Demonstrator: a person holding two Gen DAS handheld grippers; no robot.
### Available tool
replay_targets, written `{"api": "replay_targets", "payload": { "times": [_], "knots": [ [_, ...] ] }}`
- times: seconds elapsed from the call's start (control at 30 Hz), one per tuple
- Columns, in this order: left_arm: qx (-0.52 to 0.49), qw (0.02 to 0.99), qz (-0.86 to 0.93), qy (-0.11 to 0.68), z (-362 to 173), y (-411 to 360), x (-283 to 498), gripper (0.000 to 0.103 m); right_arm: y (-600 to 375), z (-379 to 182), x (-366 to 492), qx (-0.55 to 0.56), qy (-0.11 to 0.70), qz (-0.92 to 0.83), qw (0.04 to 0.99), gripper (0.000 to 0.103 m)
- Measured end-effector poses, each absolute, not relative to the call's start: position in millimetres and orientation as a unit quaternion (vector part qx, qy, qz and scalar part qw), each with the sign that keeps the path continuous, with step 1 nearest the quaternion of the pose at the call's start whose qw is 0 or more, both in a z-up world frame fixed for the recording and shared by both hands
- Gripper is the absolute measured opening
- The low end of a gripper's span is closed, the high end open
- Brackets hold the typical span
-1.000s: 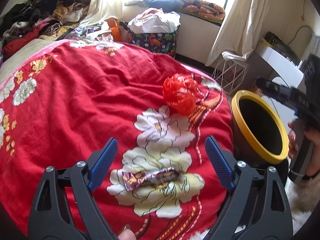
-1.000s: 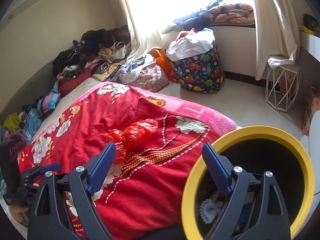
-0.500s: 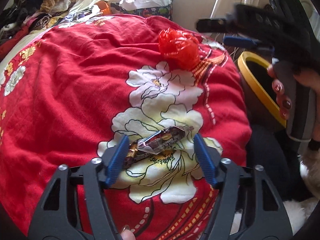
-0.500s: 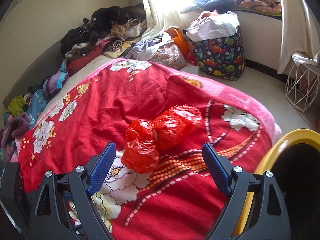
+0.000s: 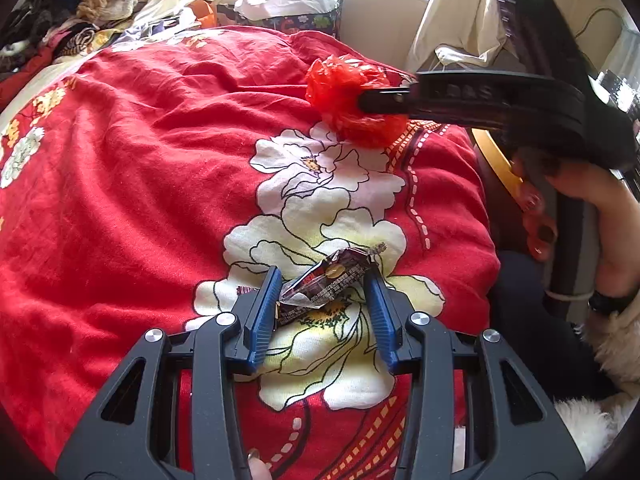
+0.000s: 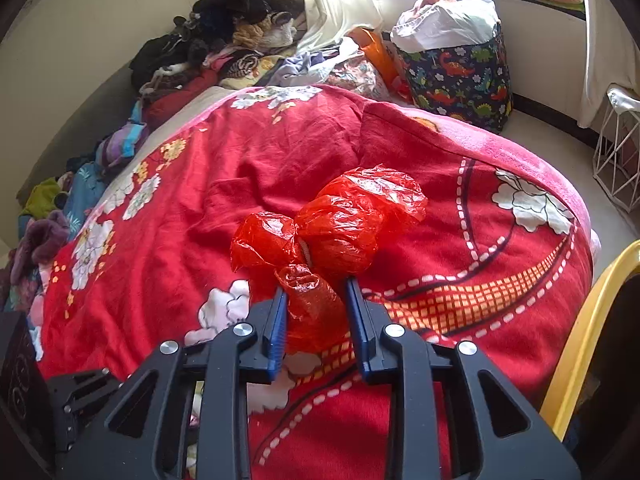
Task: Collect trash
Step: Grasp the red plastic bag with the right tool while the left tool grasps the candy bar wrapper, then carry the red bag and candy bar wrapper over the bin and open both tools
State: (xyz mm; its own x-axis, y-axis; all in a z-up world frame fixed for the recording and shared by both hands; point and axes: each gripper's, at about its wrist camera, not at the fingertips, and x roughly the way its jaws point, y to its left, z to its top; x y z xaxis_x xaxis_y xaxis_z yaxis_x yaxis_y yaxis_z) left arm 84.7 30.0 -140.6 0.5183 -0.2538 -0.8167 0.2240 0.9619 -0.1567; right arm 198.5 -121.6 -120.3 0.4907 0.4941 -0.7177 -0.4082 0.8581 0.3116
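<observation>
While both sets of jaws are closing: two pieces of trash are being taken from the bed at once.
Left gripper (image 5: 322,312): jaws narrowed and closing, with the snack wrapper (image 5: 328,280) crumpled between them; the left pad looks to touch it, while contact at the right pad cannot be confirmed.
Right gripper (image 6: 316,316): jaws narrow and closing on the near lobe of the red plastic bag (image 6: 328,232) — the film appears pressed on both sides.
Wrapper position: on the white flower of the red blanket (image 5: 140,160), near the bed's front edge.
Bag position: further up the blanket, a knotted bundle of several lobes.
Bin (image 6: 580,340): yellow-rimmed, just beside the bed on the right, only part of it seen.
Closing well: squeezing should be finished before any lift, since the wrapper is thin and springy and could slip out.
Blanket risk: the pads should be kept off the cloth, so no fold is pinched with the trash.
Bag lift: a slow rise is advised — only one lobe is gripped and the rest will dangle.
</observation>
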Motion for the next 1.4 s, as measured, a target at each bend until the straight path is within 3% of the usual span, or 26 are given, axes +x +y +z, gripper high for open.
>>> {"api": "replay_targets", "payload": {
  "times": [0.7, 0.73, 0.8, 1.4],
  "knots": [
    [-0.034, 0.889, -0.172, 0.423, -91.8, -5.6, 106.8, 0.034, -222.1, -65.3, 135.9, 0.099, 0.357, 0.23, 0.9, 0.025],
    [-0.033, 0.89, -0.174, 0.42, -89.3, -7.9, 107.4, 0.032, -226.7, -64.1, 134.8, 0.101, 0.356, 0.227, 0.901, 0.025],
    [-0.029, 0.892, -0.178, 0.414, -84.7, -14.8, 109.6, 0.011, -236.5, -62.5, 133.4, 0.105, 0.355, 0.218, 0.903, 0.025],
    [-0.016, 0.893, -0.209, 0.399, -68.6, -67.8, 125.0, 0.01, -315.5, -52.0, 110.9, 0.15, 0.33, 0.16, 0.918, 0.025]
  ]
}}
